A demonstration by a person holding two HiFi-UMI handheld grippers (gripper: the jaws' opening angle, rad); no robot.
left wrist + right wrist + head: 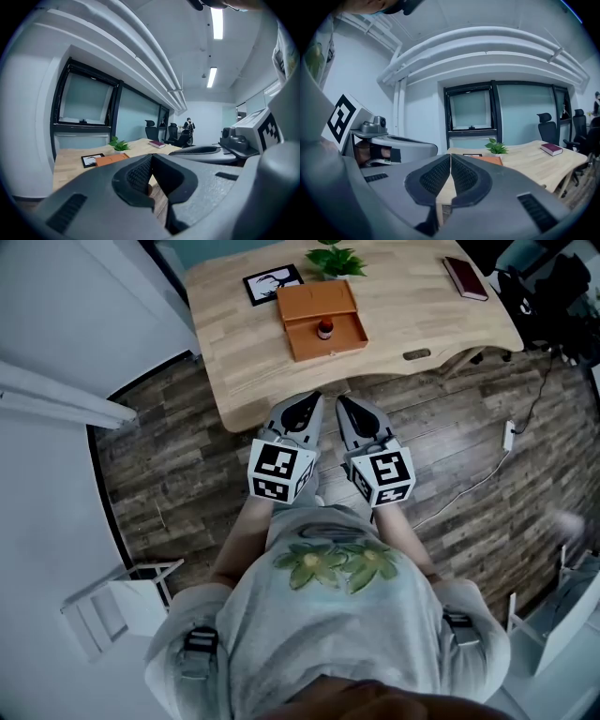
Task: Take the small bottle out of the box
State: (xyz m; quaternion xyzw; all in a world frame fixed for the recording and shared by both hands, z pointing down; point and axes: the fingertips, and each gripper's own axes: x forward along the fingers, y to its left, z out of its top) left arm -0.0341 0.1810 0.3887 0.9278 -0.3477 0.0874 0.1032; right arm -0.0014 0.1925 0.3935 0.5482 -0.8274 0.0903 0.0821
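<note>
An open orange box (pixel 330 337) lies on the wooden table (pixel 403 320), its lid (pixel 315 299) folded back. A small bottle (pixel 324 330) with a dark cap stands inside it. Both grippers hang over the floor in front of the table's near edge, well short of the box. My left gripper (pixel 310 398) is shut with nothing in it, and my right gripper (pixel 341 401) beside it is shut and empty too. The left gripper view shows its closed jaws (pixel 151 157) and the box (pixel 111 160) far off. In the right gripper view the jaws (pixel 450 157) meet, with the box (pixel 488 160) beyond.
On the table stand a black picture frame (pixel 273 284), a green plant (pixel 335 259) and a dark red book (pixel 465 277). A cable and a white power strip (pixel 508 435) lie on the wood floor at the right. White furniture stands at the left, office chairs (pixel 151 130) far back.
</note>
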